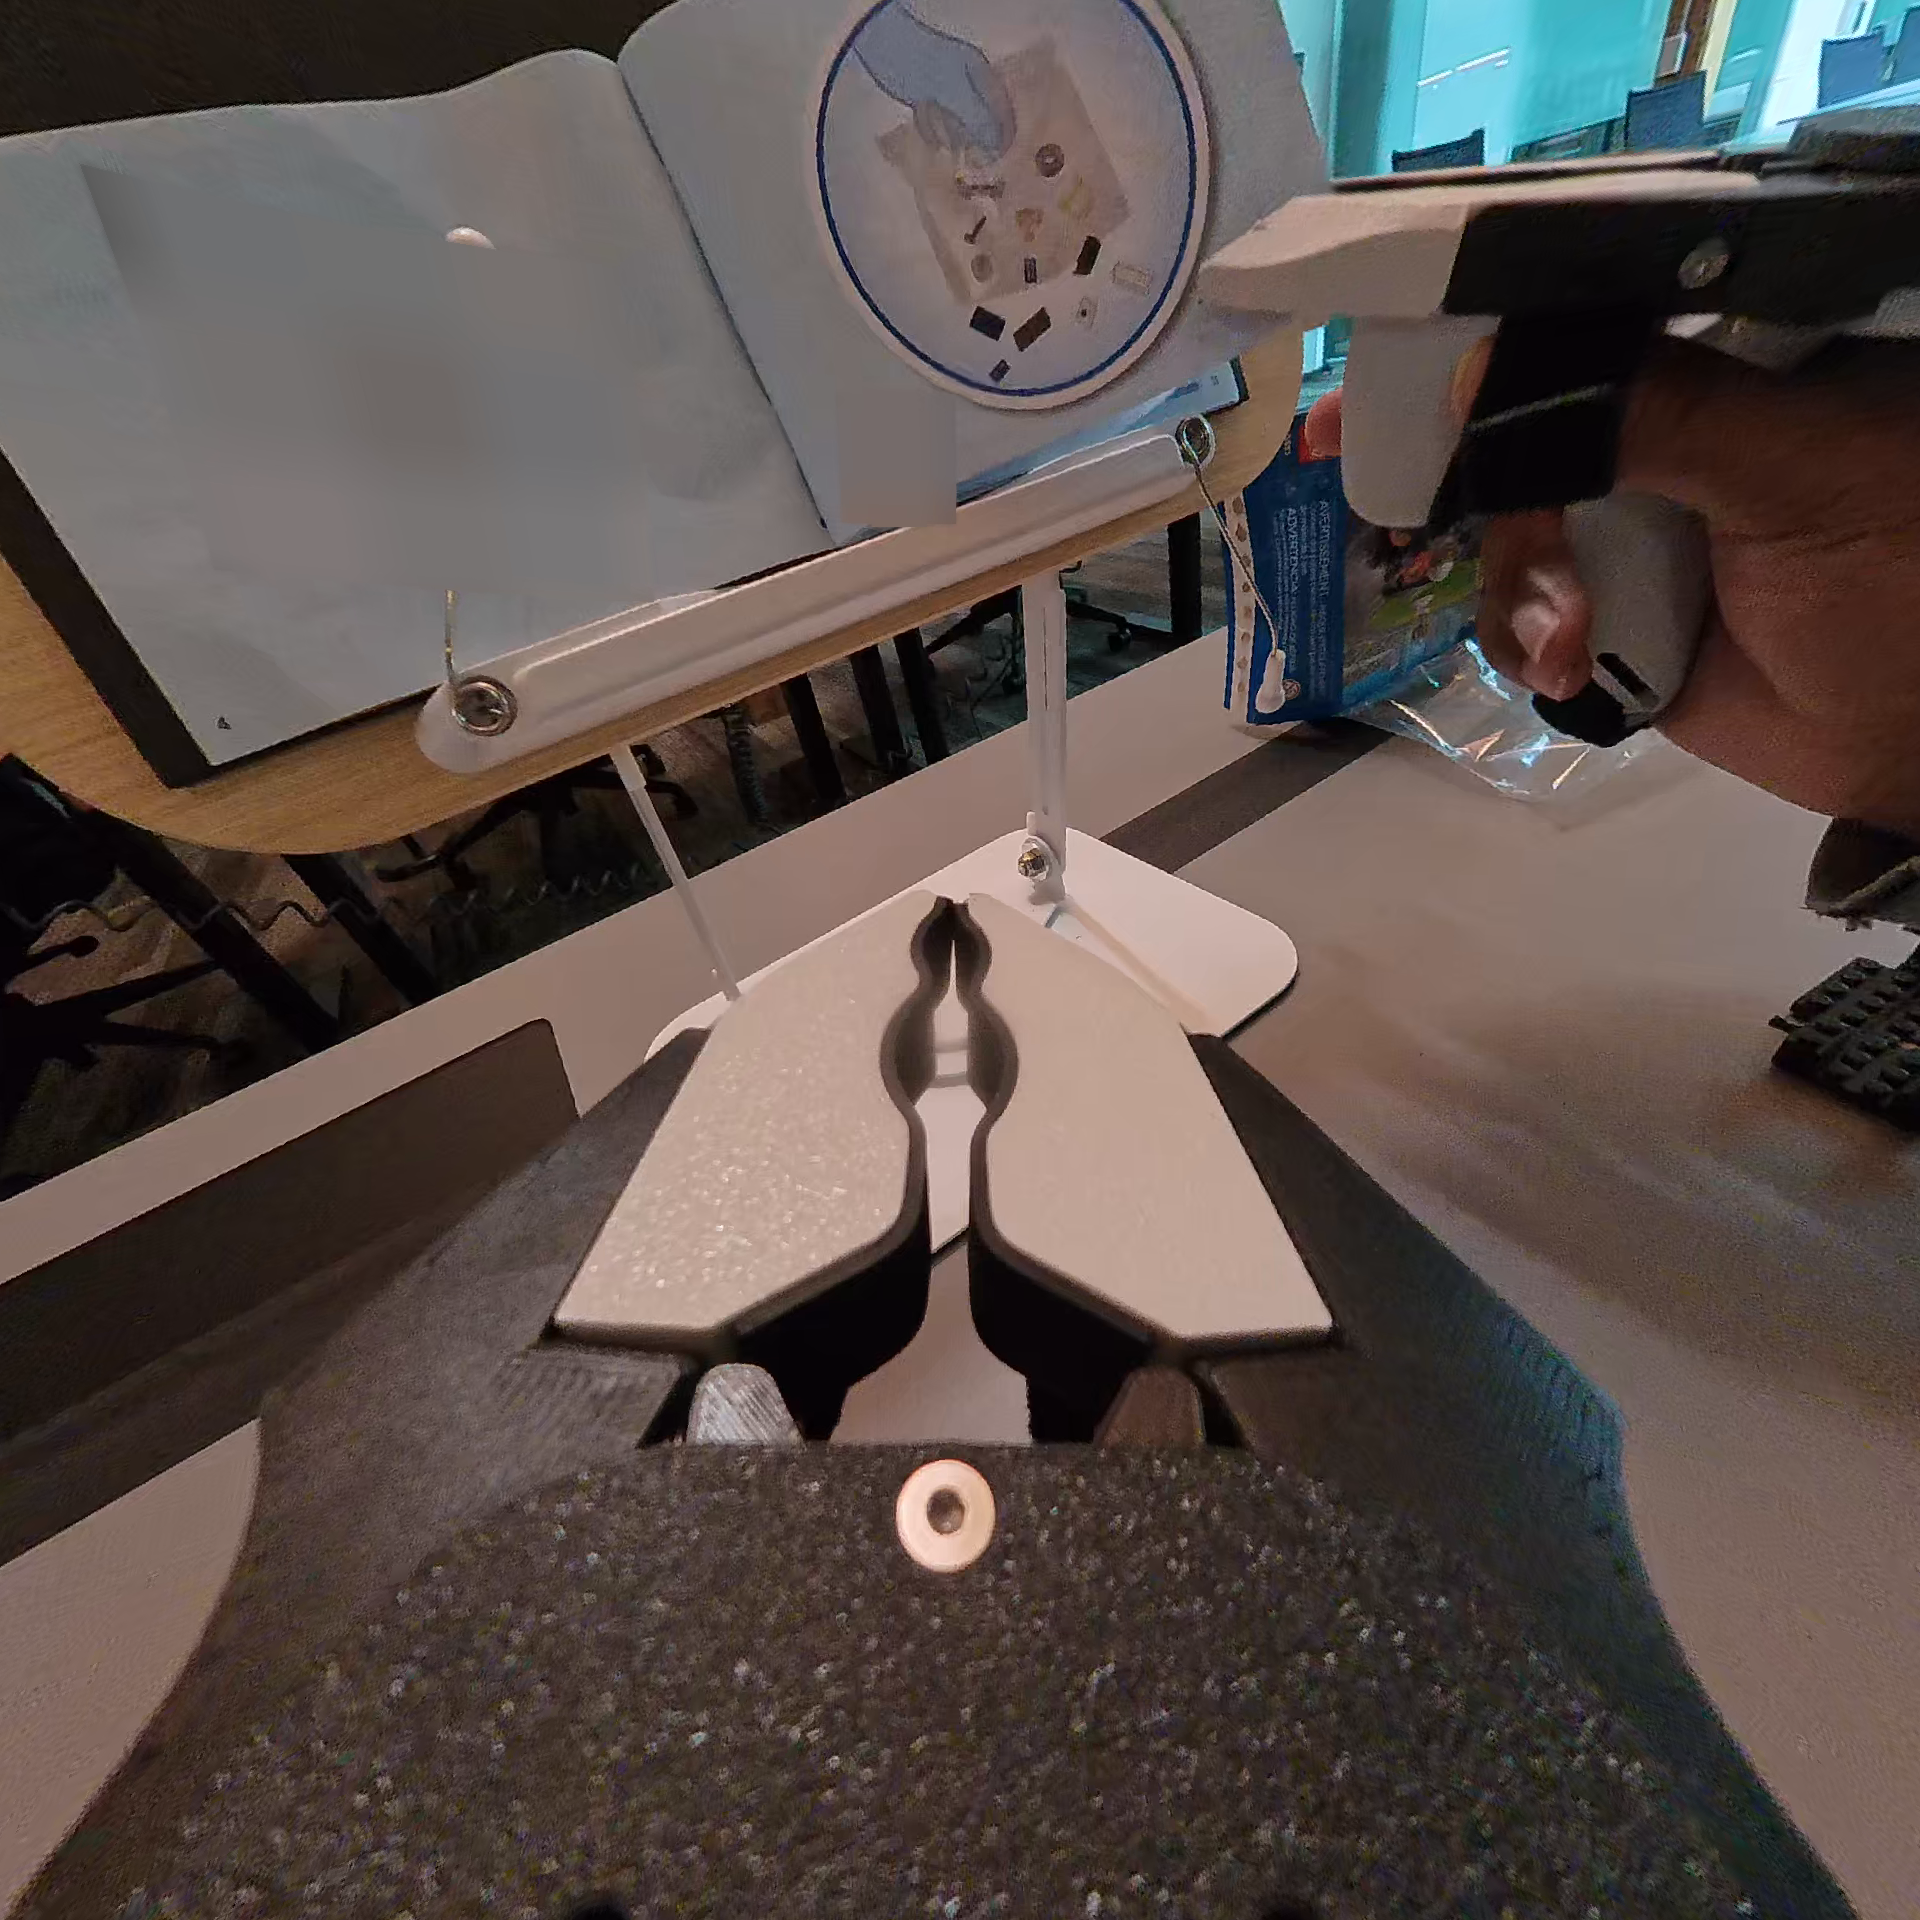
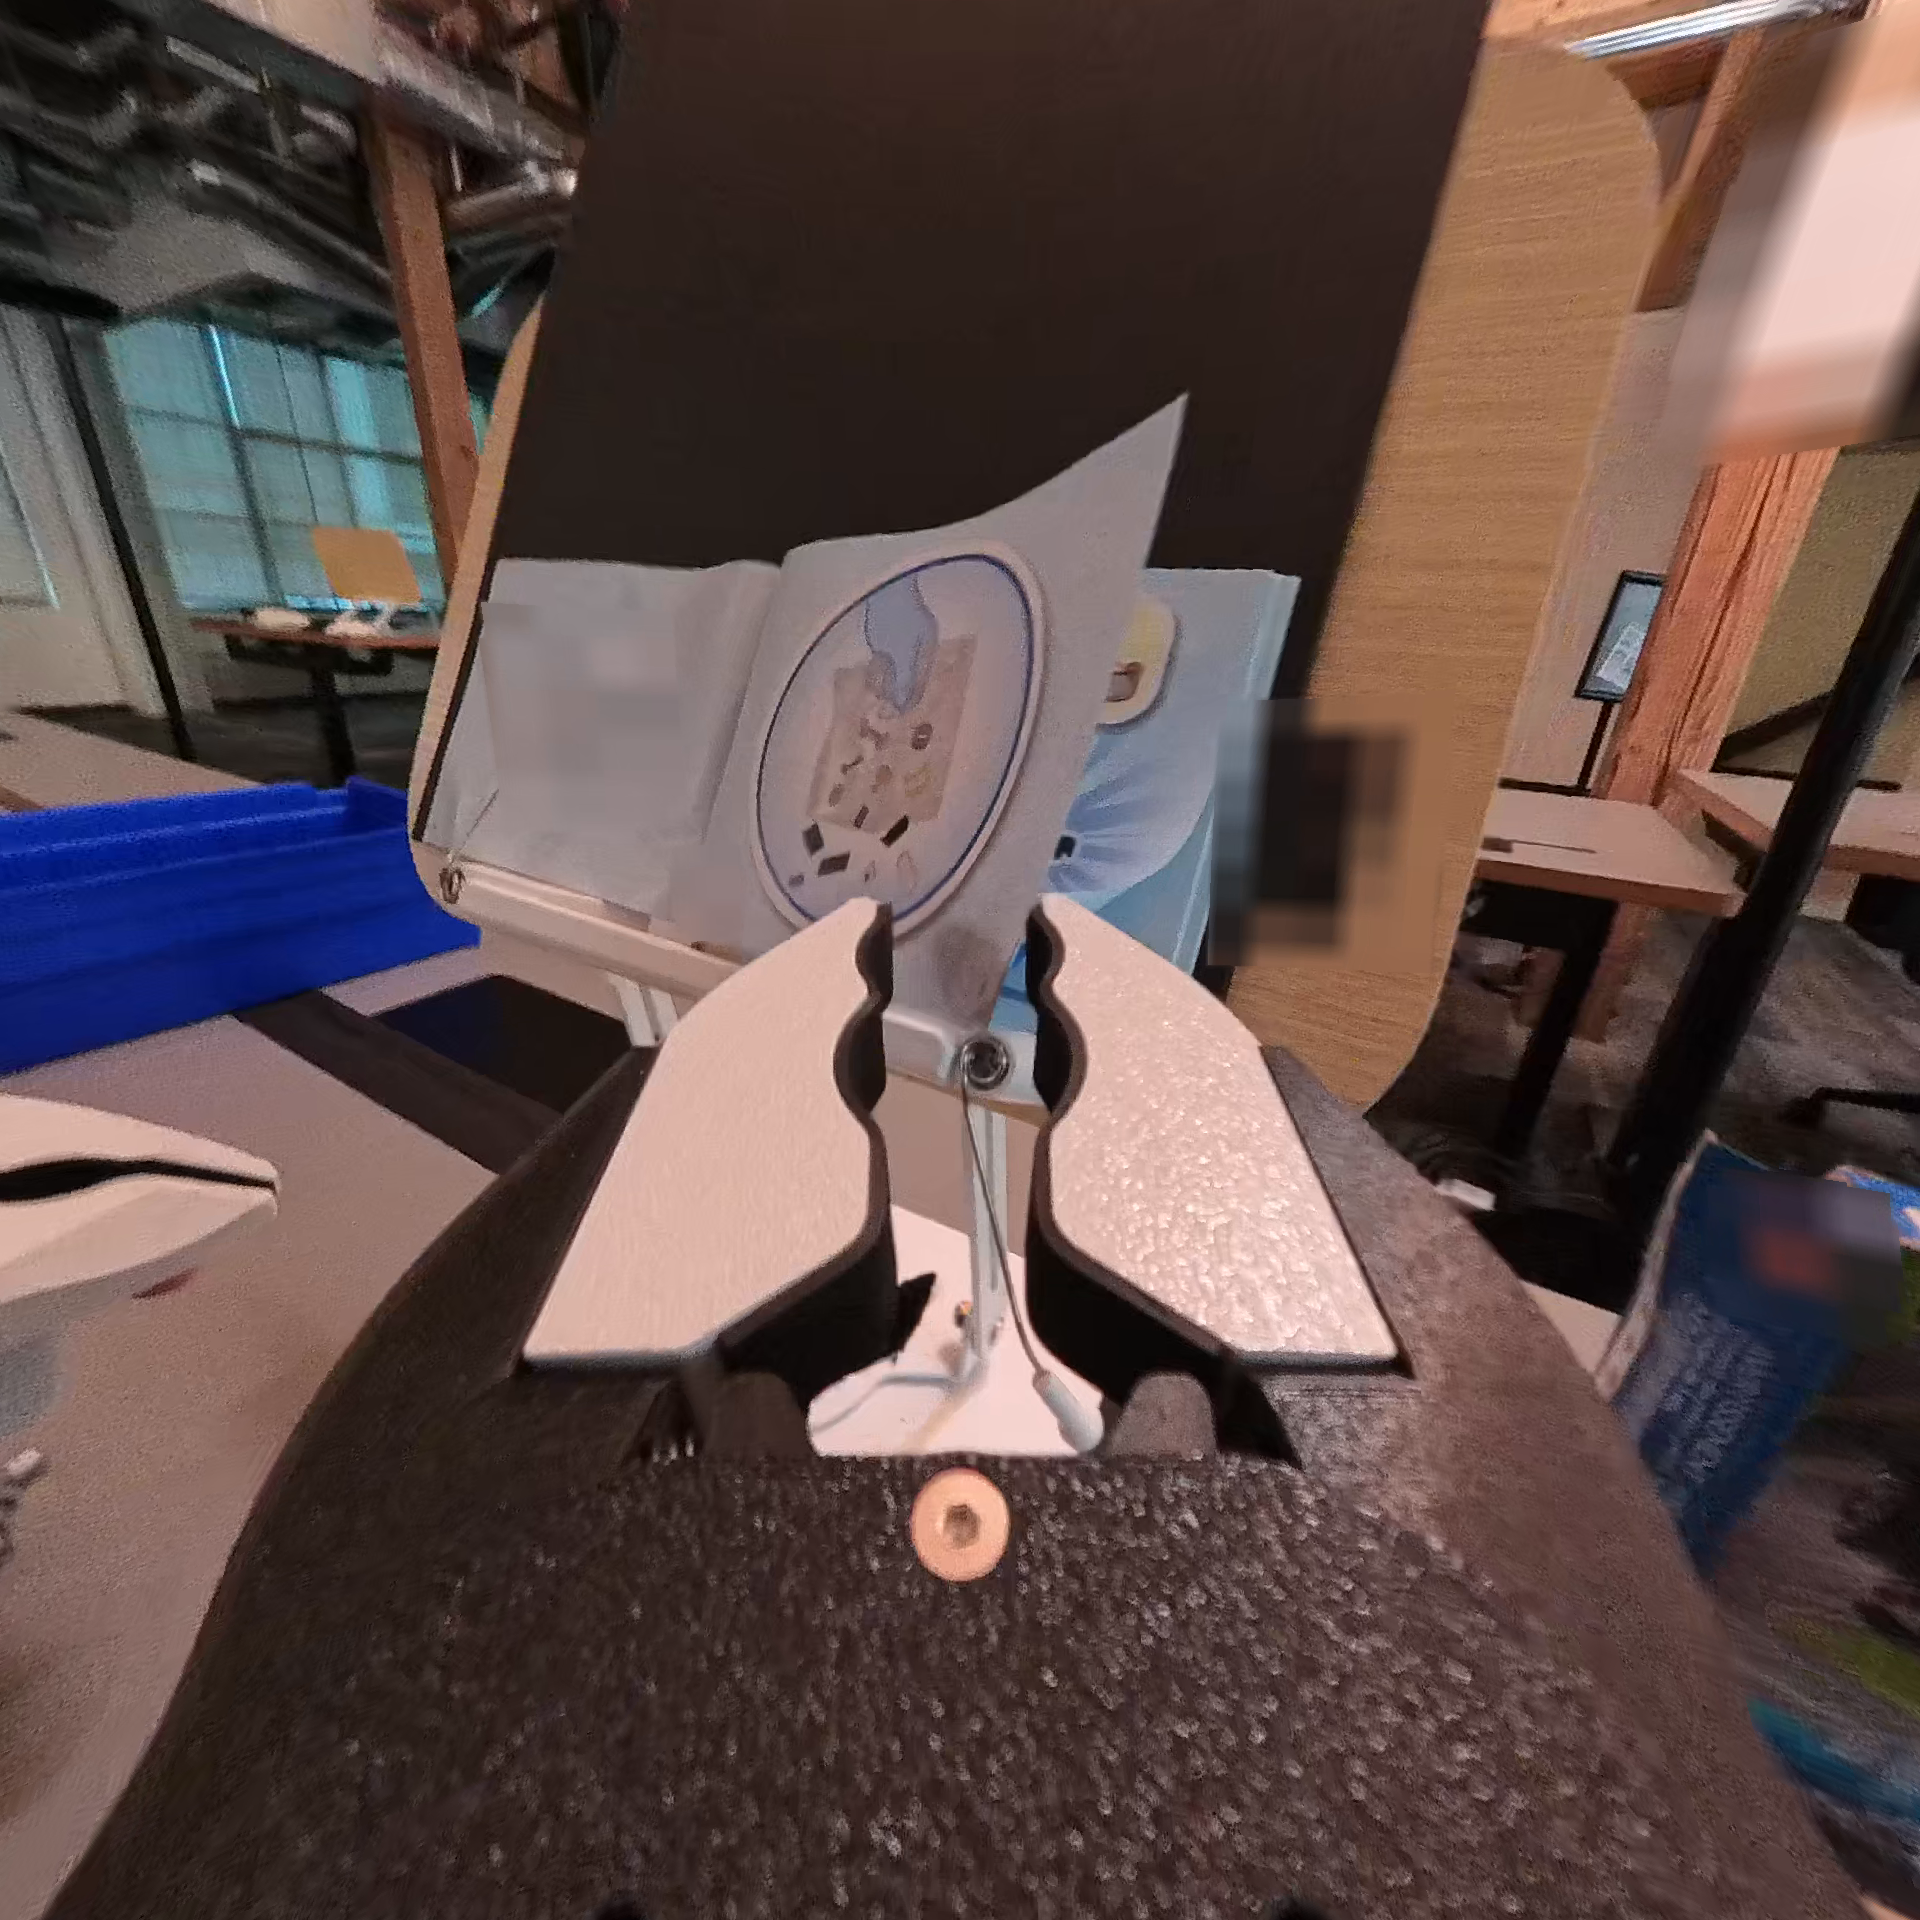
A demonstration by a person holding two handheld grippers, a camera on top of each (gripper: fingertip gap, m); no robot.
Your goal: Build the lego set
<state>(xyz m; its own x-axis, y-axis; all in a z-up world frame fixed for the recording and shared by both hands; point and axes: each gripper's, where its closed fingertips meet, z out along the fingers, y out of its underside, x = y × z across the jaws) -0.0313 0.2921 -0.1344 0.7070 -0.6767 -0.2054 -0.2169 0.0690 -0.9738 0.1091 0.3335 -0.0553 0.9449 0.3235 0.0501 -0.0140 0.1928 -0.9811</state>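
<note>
Table (image 1: 1455, 1039): it is carrying everything, with the stand near the far edge so you can read while your work area stays free
Book stand (image 1: 260, 769): its wooden board is leaning back on a white base, tilting the pages toward you
Instruction booklet (image 1: 416, 416): it is lying open on the stand's ledge, held by wire page clips; the right-hand page (image 2: 935, 727), the one with a round picture of loose pieces, is curling up off the board, probably because you are turning it
Blue bin (image 2: 187, 883): it is sitting left of the stand, likely for parts; I cannot see inside
Lego box (image 1: 1309, 561): it is standing behind the stand's right side, with a clear plastic bag (image 1: 1496, 738) lying beside it
Black studded piece (image 1: 1849, 1039): the only part of the set showing, it is waiting on the table at your right, untouched
Right gripper (image 2: 956, 940): you are holding it spread wide at the page's lower edge, the paper sitting between the fingers, not yet pinched
Left gripper (image 1: 954, 909): you are keeping it pinched closed and empty, low over the stand's base, out of the way
</note>
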